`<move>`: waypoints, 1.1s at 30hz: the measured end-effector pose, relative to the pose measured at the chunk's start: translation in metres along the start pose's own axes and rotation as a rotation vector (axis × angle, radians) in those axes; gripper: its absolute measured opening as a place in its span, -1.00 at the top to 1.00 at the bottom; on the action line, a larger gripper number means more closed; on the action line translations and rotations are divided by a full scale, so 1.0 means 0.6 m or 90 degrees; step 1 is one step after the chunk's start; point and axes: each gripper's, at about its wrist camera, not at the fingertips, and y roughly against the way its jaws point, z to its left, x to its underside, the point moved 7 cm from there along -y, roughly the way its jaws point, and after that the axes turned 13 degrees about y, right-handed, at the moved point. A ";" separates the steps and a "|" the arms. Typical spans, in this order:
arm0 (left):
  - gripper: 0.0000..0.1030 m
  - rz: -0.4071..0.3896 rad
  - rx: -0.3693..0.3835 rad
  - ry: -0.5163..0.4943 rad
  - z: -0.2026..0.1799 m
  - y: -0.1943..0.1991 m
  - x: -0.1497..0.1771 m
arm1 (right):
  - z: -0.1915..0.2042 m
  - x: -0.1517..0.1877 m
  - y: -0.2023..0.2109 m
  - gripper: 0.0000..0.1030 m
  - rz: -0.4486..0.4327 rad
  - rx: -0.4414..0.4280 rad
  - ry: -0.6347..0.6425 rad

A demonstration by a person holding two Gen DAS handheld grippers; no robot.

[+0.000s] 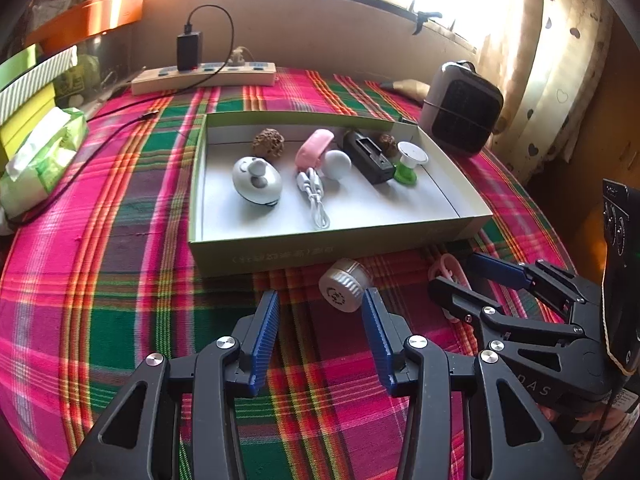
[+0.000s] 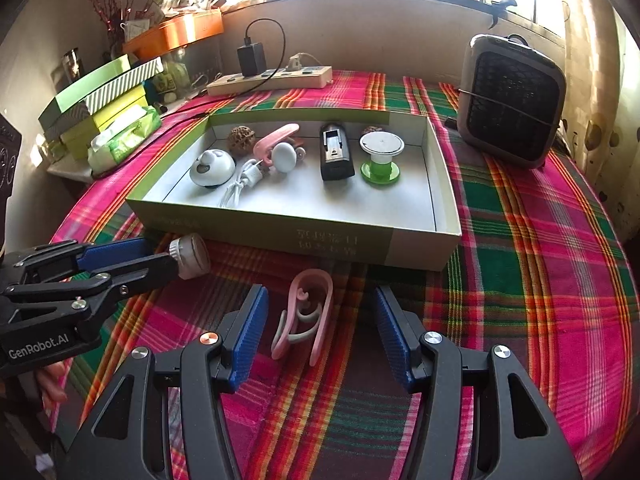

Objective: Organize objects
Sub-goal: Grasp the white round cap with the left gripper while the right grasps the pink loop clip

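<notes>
Pink clip (image 2: 304, 316) on surface just before box (image 2: 280, 240), long axis along right fingers (image 2: 320, 320), released astride it. Left fingers (image 1: 320, 316) released; silver knob (image 1: 346, 290) at tips.

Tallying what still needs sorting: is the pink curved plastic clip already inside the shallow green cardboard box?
No, the pink curved plastic clip lies on the plaid tablecloth in front of the shallow green cardboard box.
</notes>
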 end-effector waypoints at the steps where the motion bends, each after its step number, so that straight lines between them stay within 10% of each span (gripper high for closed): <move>1: 0.20 0.001 -0.001 -0.002 -0.002 -0.001 -0.001 | -0.001 0.001 -0.001 -0.08 0.004 0.005 0.001; 24: 0.20 0.012 -0.016 -0.031 -0.018 -0.036 -0.012 | -0.006 0.008 -0.008 -0.06 0.033 0.039 0.021; 33: 0.43 0.008 -0.028 -0.029 -0.014 -0.035 -0.013 | -0.003 0.007 -0.004 0.28 0.026 0.032 0.023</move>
